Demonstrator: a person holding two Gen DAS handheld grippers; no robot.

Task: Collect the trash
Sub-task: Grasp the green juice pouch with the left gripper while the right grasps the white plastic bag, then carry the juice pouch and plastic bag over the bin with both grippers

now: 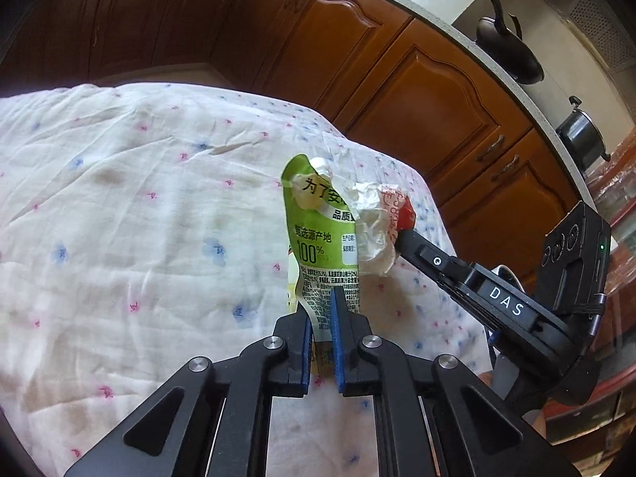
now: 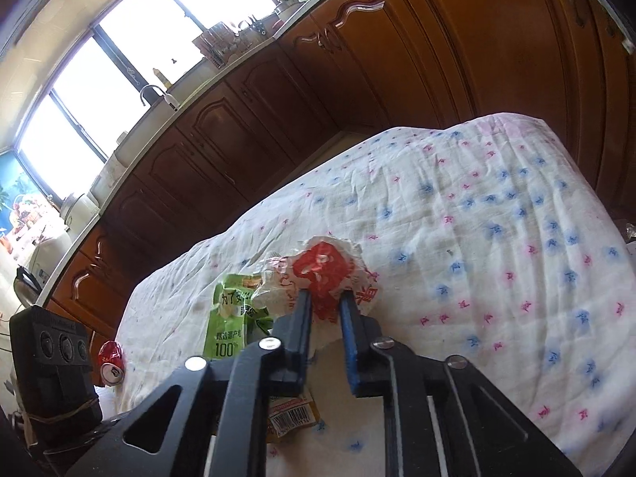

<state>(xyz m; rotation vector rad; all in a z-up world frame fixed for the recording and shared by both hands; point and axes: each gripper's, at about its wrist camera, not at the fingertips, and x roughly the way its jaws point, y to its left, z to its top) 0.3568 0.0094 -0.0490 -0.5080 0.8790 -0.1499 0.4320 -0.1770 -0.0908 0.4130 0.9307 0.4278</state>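
My left gripper (image 1: 322,298) is shut on a green spouted drink pouch (image 1: 318,234) and holds it upright above the cloth-covered table (image 1: 119,206). My right gripper (image 2: 326,298) is shut on a crumpled white and red paper wrapper (image 2: 324,268), right beside the pouch. The wrapper also shows in the left wrist view (image 1: 377,222), touching the pouch's right side, with the right gripper's body (image 1: 497,298) behind it. The pouch shows in the right wrist view (image 2: 230,318), left of my fingers.
A crushed red can (image 2: 111,361) lies at the table's left edge, low in the right wrist view. Wooden cabinets (image 1: 417,91) stand beyond the table. A counter holds a black wok (image 1: 508,47) and a pot (image 1: 582,135). A sink tap (image 2: 149,93) is by the window.
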